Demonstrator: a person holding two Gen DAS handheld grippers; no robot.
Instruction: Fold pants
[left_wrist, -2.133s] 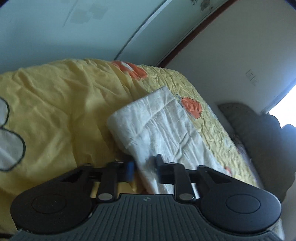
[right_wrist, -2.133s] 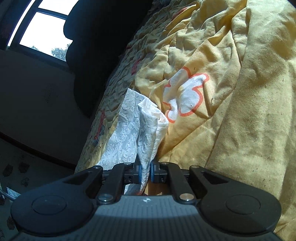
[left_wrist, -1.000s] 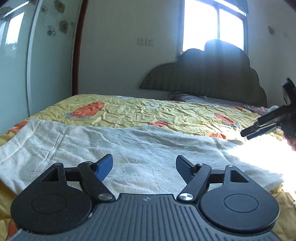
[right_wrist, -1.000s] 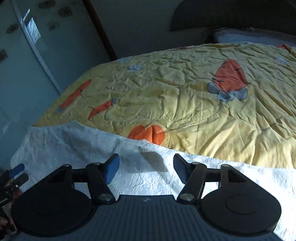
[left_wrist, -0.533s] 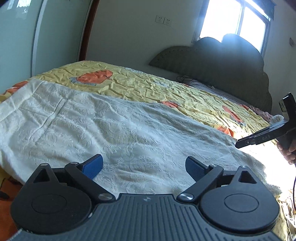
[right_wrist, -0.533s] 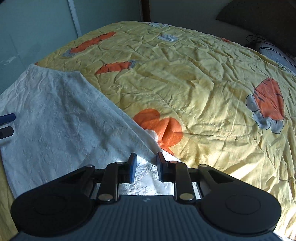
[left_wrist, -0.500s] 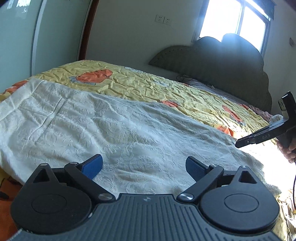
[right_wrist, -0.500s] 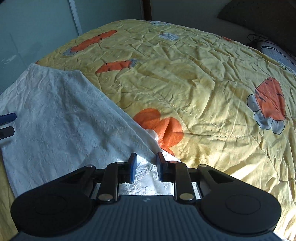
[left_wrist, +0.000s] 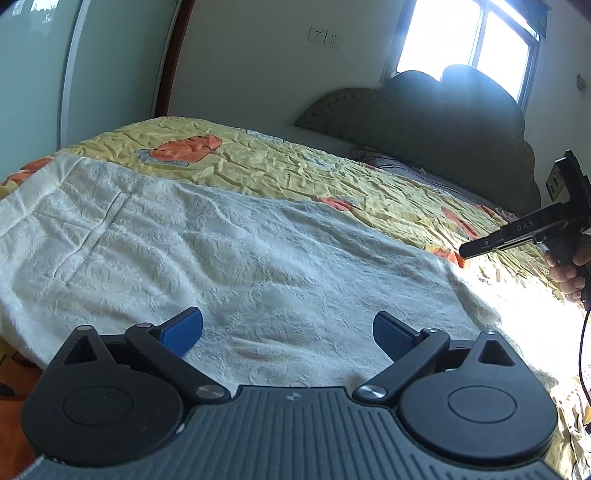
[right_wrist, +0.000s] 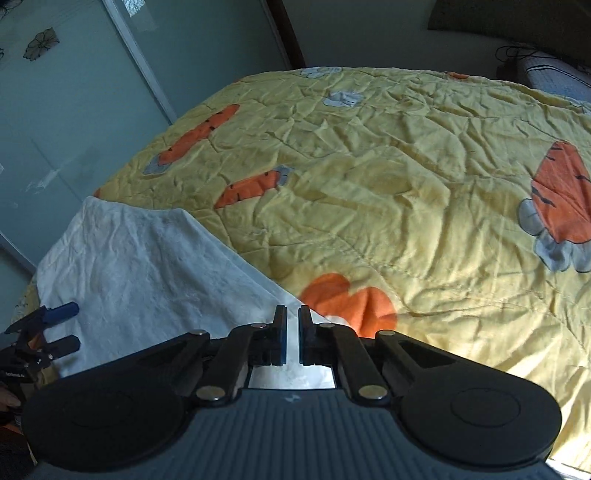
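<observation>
White pants lie under wide-open left tongs; "DAS"-marked right tongs pinch them.

A yellow quilt printed with orange carrots covers the bed, creased all over. A dark scalloped headboard stands against the pale wall beneath a bright window. Two wall sockets sit left of the window. A glass wardrobe door carries a flower sticker.

Both wrist views low, close over bed; share pants.
</observation>
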